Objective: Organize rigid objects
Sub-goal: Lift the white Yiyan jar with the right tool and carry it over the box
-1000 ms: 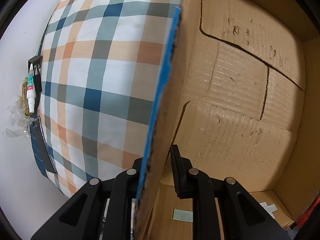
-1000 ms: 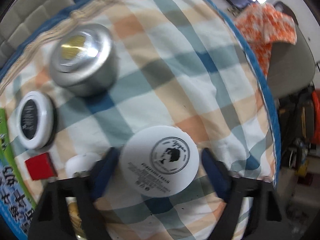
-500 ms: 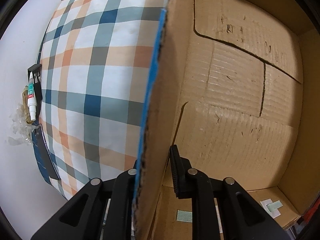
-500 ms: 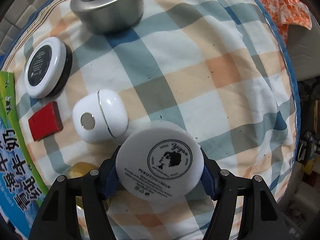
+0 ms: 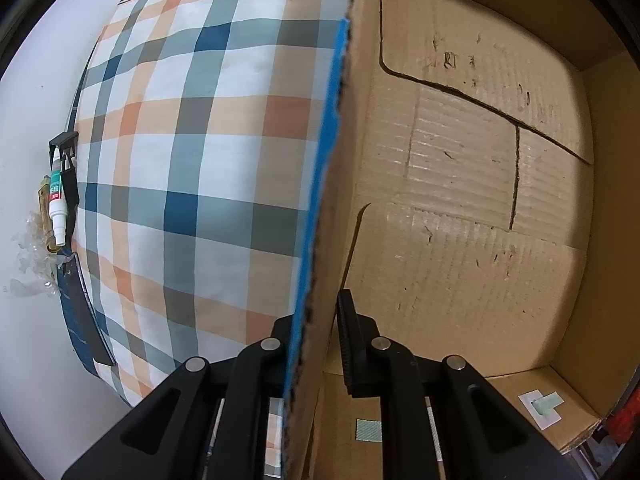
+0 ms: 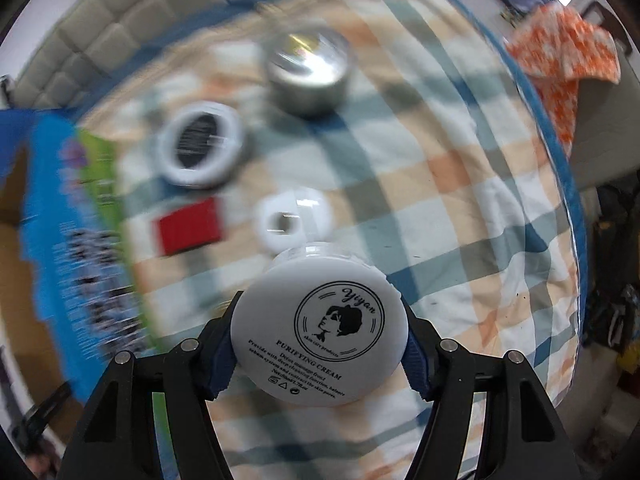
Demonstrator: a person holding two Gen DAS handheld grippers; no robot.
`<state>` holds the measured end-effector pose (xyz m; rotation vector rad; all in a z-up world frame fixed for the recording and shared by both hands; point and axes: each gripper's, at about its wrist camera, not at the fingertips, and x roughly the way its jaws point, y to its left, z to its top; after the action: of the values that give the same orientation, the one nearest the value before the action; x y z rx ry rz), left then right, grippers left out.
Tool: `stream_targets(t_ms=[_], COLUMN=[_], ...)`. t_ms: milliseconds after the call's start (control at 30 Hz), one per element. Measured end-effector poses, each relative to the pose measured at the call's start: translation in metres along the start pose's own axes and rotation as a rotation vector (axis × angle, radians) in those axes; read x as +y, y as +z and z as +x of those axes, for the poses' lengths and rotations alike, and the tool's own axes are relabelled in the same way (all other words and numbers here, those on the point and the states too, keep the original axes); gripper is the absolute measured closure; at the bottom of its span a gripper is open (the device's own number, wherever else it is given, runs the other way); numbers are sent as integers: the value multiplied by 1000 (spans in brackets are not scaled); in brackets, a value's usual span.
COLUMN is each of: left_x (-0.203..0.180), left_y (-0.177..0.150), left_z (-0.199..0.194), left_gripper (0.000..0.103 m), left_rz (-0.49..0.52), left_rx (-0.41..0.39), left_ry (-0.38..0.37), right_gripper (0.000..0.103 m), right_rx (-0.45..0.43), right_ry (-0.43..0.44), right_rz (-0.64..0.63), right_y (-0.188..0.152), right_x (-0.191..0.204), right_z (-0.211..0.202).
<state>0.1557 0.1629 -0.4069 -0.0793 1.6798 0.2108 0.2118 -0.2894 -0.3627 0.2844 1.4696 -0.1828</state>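
My left gripper [image 5: 316, 344] is shut on the wall of a cardboard box [image 5: 460, 208] with a blue outer face; the box inside shows bare cardboard. My right gripper [image 6: 320, 340] is shut on a round white cream jar [image 6: 320, 332] with a black portrait logo, held above the checked bedspread [image 6: 440, 200]. On the bedspread beyond it lie a small white jar [image 6: 294, 222], a red block [image 6: 188, 226], a white-rimmed black tin [image 6: 202, 146] and a silver tin [image 6: 308, 72]. The box's blue and green printed side [image 6: 76, 248] stands at the left.
A white tube and small clutter [image 5: 56, 200] lie between the bed and the wall in the left wrist view. An orange patterned cloth [image 6: 568, 52] hangs over a chair at the right of the bed. A padded headboard [image 6: 112, 32] is behind.
My right gripper has lifted the cream jar off the bedspread and swung; the view is blurred by motion and the box side came into view at left. The left gripper keeps its hold.
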Motion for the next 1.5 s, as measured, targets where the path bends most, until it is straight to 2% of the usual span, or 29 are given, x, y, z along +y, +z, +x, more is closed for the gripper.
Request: stream_targets(t_ms=[100, 167, 300, 400, 600, 900, 1067, 1500], left_x=[4, 5, 8, 11, 15, 18, 18, 18], left_y=[-1, -1, -1, -2, -2, 4, 7, 7], left_z=[0, -1, -1, 0, -1, -7, -7, -8], left_gripper=[92, 92, 93, 93, 93, 93, 93, 93], left_rz=[8, 10, 10, 5, 7, 2, 9, 5], left_rx=[-3, -4, -11, -13, -15, -24, -25, -25], left_ry=[-6, -8, -11, -20, -30, -31, -26, -29], right_gripper=[33, 33, 33, 33, 33, 33, 33, 33], right_rx=[-46, -67, -83, -80, -29, 40, 76, 119], right_ry=[68, 118, 209, 228, 243, 264, 241, 193], right_rz=[-69, -115, -224, -294, -374, -387, -394, -420], right_y=[-6, -7, -16, -21, -10, 7, 11, 14], right_x=[39, 81, 159, 203, 269, 312, 330, 348], right_z=[-41, -60, -83, -76, -41, 4, 29, 67])
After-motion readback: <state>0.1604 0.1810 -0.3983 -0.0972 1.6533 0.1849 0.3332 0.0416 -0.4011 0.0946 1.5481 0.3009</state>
